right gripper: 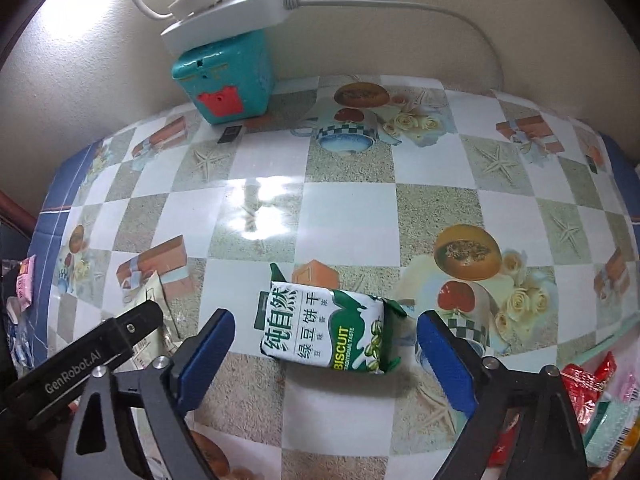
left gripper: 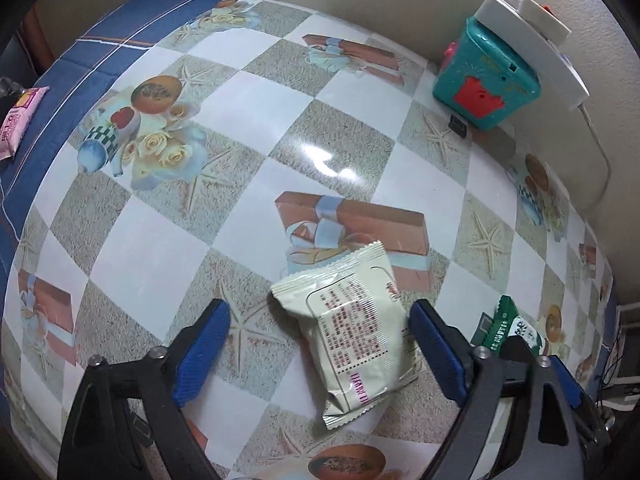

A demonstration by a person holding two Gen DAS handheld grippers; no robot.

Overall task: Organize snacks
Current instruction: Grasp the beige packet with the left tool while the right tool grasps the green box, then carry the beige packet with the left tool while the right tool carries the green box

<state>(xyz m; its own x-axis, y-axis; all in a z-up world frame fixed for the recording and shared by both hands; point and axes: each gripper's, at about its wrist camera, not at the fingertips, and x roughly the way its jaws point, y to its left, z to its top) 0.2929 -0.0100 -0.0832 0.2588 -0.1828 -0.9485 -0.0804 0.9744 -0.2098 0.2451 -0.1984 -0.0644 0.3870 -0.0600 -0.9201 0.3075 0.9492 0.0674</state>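
On the tabletop (right gripper: 352,208), a green "BISCUIT" packet (right gripper: 326,330) lay between the wide-open, empty right tool (right gripper: 326,354); the left tool (left gripper: 320,344), also open, straddled a cream packet (left gripper: 352,328).

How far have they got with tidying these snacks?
Nothing looks sorted yet. Each gripper is open around a packet lying on the table: the left gripper around a cream packet, the right gripper around a green biscuit pack. More snacks wait at the table's right edge.

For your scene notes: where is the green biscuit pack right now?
In the right wrist view, the green biscuit pack lies on the table between the open right gripper fingers.
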